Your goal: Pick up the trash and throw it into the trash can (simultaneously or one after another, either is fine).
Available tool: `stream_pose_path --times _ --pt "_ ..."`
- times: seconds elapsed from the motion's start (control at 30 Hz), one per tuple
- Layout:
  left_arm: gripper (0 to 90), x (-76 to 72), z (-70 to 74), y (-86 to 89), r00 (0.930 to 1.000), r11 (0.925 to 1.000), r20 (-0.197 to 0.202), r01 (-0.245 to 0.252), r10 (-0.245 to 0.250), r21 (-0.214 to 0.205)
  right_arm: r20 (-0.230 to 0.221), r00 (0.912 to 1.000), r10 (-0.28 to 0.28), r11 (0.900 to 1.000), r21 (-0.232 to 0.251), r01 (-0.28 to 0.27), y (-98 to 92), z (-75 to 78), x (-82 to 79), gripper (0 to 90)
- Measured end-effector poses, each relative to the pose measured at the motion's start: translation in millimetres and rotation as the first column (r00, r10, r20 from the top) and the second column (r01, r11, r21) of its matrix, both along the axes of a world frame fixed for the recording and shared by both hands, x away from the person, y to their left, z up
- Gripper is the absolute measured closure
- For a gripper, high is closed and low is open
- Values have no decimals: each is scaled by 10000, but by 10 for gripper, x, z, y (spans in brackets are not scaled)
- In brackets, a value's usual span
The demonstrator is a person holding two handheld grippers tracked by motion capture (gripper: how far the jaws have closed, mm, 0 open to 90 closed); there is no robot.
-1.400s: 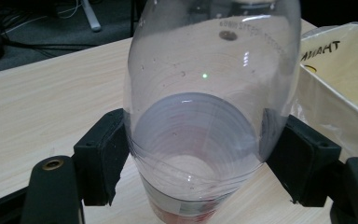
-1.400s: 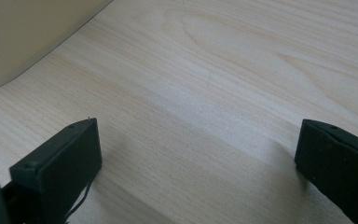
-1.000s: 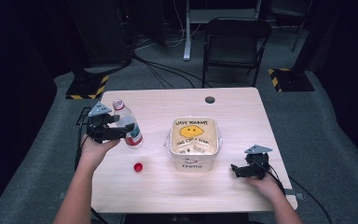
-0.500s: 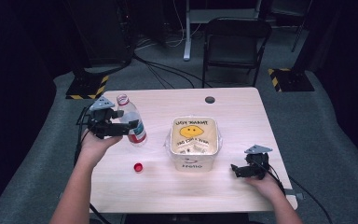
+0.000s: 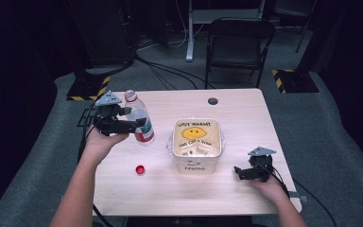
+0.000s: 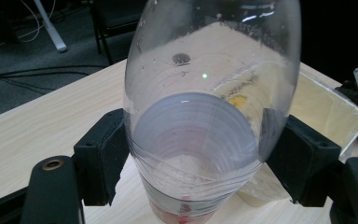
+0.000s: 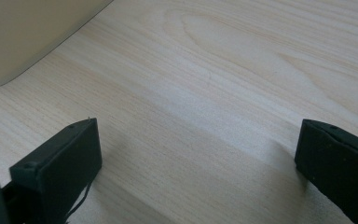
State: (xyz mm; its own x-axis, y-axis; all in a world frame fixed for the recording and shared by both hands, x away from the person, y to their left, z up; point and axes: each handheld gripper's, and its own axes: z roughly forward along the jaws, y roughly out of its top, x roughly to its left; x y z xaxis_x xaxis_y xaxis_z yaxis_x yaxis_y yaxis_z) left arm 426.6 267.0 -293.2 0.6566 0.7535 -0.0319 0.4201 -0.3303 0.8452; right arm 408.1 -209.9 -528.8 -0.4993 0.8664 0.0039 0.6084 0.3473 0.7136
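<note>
**Gripping clear bottle, left side of bench**

Clamping on both flanks of the clear plastic bottle [image 6: 212, 116], left fingers [image 6: 100, 161] pressed against its wall. Bottle uncapped, tilted, carried above the bench [image 5: 246, 106] by the left gripper [image 5: 137, 124], left of the cream tub [image 5: 196, 161]. Red cap [image 5: 140, 169] lying loose on the bench, nearer the person, well apart from the bottle. Right fingers [image 7: 70, 163] spread wide, nothing between them, bare wood beneath. Right gripper [image 5: 240, 173] resting low at the bench's right side, just beside the tub's corner. Dark round grommet [image 5: 212, 100] near the far edge.
</note>
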Motion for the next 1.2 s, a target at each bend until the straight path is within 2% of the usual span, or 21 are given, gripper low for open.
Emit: stream_pose_path --times 0.6,1.2 --pt "256 30 249 -229 9985 9985 183 521 -524 155 -5 10000 15 10000 5 -15 -1 0 0 0" --pt "256 56 350 -492 9939 9942 236 1072 -1075 112 -3 10000 18 10000 7 -18 -1 0 1 0"
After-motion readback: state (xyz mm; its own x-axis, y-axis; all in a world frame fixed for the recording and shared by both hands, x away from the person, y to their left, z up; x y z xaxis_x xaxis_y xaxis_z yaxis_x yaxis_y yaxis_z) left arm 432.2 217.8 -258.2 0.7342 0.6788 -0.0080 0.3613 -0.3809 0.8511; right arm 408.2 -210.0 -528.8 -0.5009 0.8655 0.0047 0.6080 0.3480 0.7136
